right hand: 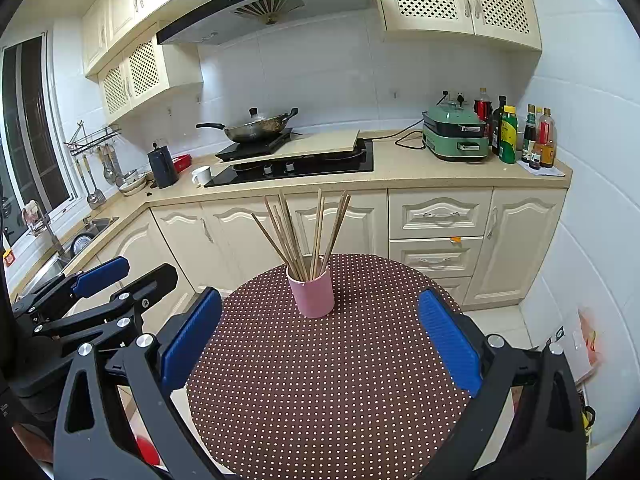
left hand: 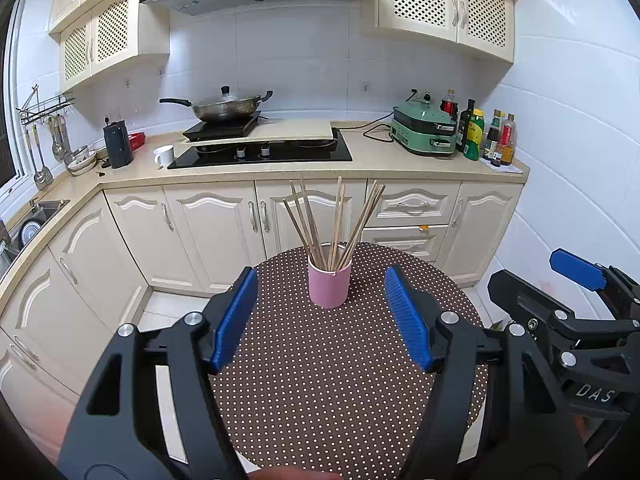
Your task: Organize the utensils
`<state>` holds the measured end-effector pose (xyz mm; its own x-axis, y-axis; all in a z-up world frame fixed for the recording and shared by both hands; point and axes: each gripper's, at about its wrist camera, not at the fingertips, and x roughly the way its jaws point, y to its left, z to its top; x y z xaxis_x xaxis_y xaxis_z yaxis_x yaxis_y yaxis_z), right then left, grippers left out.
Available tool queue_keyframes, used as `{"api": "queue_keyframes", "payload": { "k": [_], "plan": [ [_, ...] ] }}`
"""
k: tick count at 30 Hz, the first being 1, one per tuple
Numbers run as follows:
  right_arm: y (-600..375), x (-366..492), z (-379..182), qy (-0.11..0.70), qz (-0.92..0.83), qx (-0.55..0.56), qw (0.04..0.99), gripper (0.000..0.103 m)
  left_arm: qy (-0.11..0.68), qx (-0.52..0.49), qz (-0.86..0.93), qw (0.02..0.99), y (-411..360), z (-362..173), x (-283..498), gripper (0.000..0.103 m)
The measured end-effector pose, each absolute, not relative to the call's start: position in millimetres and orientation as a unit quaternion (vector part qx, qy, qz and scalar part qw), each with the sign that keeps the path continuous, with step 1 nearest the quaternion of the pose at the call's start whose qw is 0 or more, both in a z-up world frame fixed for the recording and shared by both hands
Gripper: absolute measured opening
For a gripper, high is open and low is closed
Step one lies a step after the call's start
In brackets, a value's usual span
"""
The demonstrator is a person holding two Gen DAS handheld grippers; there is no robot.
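**Q:** How far along was the sorting when you looked?

**A:** As far as I could judge, nearly done or done. Every chopstick (left hand: 336, 226) I could see stood upright in the cup (left hand: 329, 285), fanned out and leaning on its rim. I saw nothing loose on the table (left hand: 320, 380) around the cup, in either wrist view. Whether more utensils waited somewhere out of frame, I could not tell.

**Q:** Where was the cup?

**A:** On the dotted table, toward its far side, the edge nearest the kitchen cabinets (left hand: 224, 224). It stood clear of both tools, untouched.

**Q:** And the tongs?

**A:** My left gripper (left hand: 322, 318) was released, its blue pads spread wide, empty, short of the cup and aimed straight at it, so the cup showed in the gap between the pads. My right gripper (right hand: 320, 344) was likewise released and empty, spread even wider, also on the near side of the cup and pointed at it. Both hovered above the table, level, side by side; each wrist camera caught the other tool at its edge.

**Q:** What remained, in your view?

**A:** Perhaps bunching the chopsticks straighter in the cup, if tidiness counted. Otherwise, I judged little was left.
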<state>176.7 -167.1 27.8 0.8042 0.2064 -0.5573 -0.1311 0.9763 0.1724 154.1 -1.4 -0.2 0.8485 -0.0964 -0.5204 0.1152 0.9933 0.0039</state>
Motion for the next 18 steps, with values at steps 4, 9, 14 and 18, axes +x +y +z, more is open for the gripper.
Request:
{"api": "queue_keyframes", "payload": {
  "k": [4,9,14,18],
  "plan": [
    [-166.9,177.9,27.4,0.301,0.088,0.063,0.947,0.095,0.270,0.018,-0.055,0.961,-0.9,-0.3,154.6,0.065],
    [-168.5,178.4,26.5,0.301,0.091,0.066,0.947,0.095,0.270,0.016,-0.056,0.961,2.1,-0.5,155.9,0.066],
    [-169.6,178.2,28.2,0.298,0.089,0.063,0.948,0.095,0.270,0.017,-0.054,0.961,3.1,-0.5,156.7,0.066],
    [-170.2,177.2,27.3,0.299,0.088,0.063,0.948,0.095,0.271,0.018,-0.054,0.961,2.1,-0.8,156.3,0.066]
  ]
}}
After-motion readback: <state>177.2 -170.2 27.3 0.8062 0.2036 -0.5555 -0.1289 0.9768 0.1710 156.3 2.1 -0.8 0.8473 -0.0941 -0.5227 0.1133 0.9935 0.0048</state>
